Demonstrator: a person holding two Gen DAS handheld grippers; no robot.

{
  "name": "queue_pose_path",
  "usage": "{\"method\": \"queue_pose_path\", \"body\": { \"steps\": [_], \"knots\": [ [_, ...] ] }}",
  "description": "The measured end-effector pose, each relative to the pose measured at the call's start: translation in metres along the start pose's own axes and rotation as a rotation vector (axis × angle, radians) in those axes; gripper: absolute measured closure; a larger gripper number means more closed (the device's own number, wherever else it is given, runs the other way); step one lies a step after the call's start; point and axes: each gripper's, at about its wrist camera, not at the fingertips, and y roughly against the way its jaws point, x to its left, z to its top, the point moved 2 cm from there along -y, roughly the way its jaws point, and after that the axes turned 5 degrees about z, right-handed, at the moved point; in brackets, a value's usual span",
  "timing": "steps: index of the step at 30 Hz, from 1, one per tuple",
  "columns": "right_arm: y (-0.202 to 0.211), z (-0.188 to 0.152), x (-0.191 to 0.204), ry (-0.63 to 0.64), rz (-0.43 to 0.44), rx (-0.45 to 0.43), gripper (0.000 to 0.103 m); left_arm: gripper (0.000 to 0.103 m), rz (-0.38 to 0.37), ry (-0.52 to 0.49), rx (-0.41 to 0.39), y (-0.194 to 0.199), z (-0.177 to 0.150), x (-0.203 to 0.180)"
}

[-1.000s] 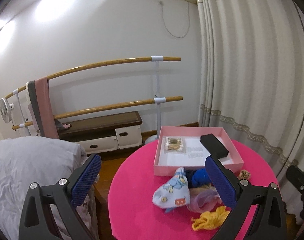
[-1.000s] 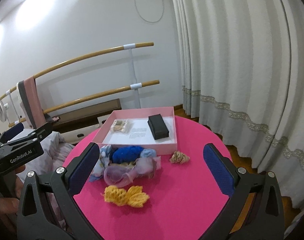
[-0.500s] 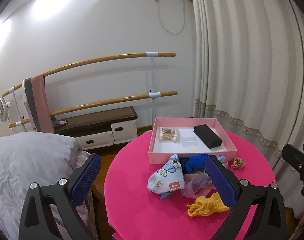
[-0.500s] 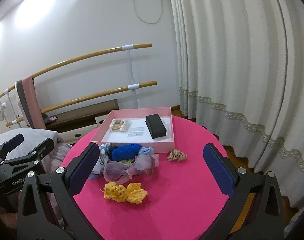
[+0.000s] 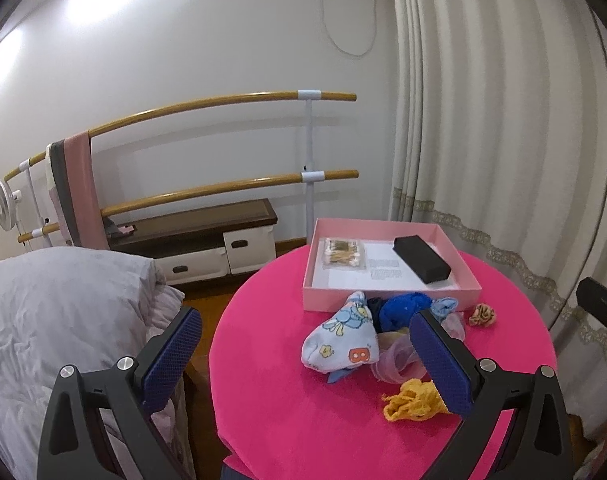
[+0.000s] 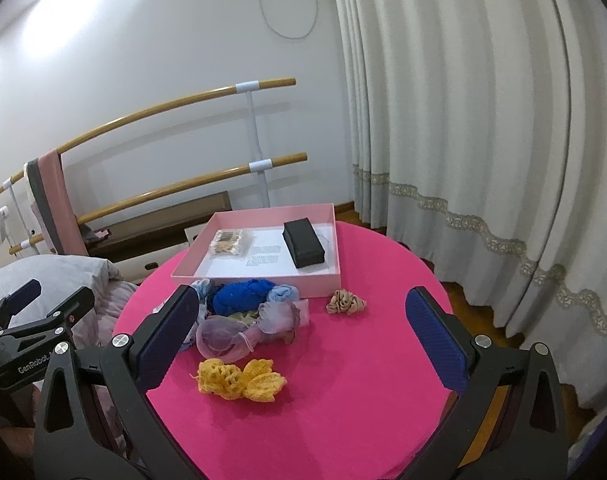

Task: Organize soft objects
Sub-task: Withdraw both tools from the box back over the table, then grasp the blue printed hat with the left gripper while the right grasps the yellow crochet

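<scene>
Soft things piled beside the pink box

Both claws are held wide apart and empty above the table (image 6: 343, 400), judged as a pause before a first pick. The left gripper (image 5: 303, 356) frames the printed sock (image 5: 341, 344); the right gripper (image 6: 299, 340) frames the yellow knit (image 6: 239, 380) and pink mesh (image 6: 243, 330). The pile lies just before the box (image 6: 259, 280), the beige scrunchie (image 6: 345, 302) slightly apart. The sock's print is shown only by the left view.

Left claw (image 5: 305, 356) and right claw (image 6: 301, 334), both wide apart, empty.
</scene>
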Motion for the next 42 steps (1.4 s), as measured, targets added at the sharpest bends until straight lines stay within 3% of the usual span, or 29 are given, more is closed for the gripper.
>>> {"method": "queue_pose_path", "body": {
  "steps": [8, 25, 29, 32, 34, 39, 42],
  "knots": [
    [-0.023, -0.012, 0.0, 0.001, 0.02, 0.085, 0.0, 0.0, 0.005, -0.018, 0.07, -0.013, -0.014, 0.003],
    [-0.128, -0.094, 0.034, 0.048, 0.159, 0.433, 0.003, 0.0, 0.021, -0.042, 0.257, -0.086, -0.041, 0.011],
    [-0.149, -0.107, 0.036, 0.035, 0.206, 0.487, 0.016, 0.0, 0.02, -0.043, 0.284, -0.104, -0.044, 0.011],
    [-0.162, -0.115, 0.036, 0.039, 0.224, 0.514, 0.02, 0.0, 0.013, -0.05, 0.297, -0.117, -0.046, 0.008],
    [-0.163, -0.114, 0.035, 0.048, 0.238, 0.498, 0.03, 0.0, 0.007, -0.053, 0.303, -0.125, -0.045, 0.006],
    [-0.163, -0.101, 0.024, 0.038, 0.255, 0.473, 0.068, 0.0, -0.017, -0.067, 0.305, -0.143, -0.043, 0.0],
    [-0.163, -0.095, 0.018, 0.035, 0.253, 0.479, 0.072, 0.0, -0.033, -0.083, 0.3, -0.152, -0.042, -0.005]
  ]
}}
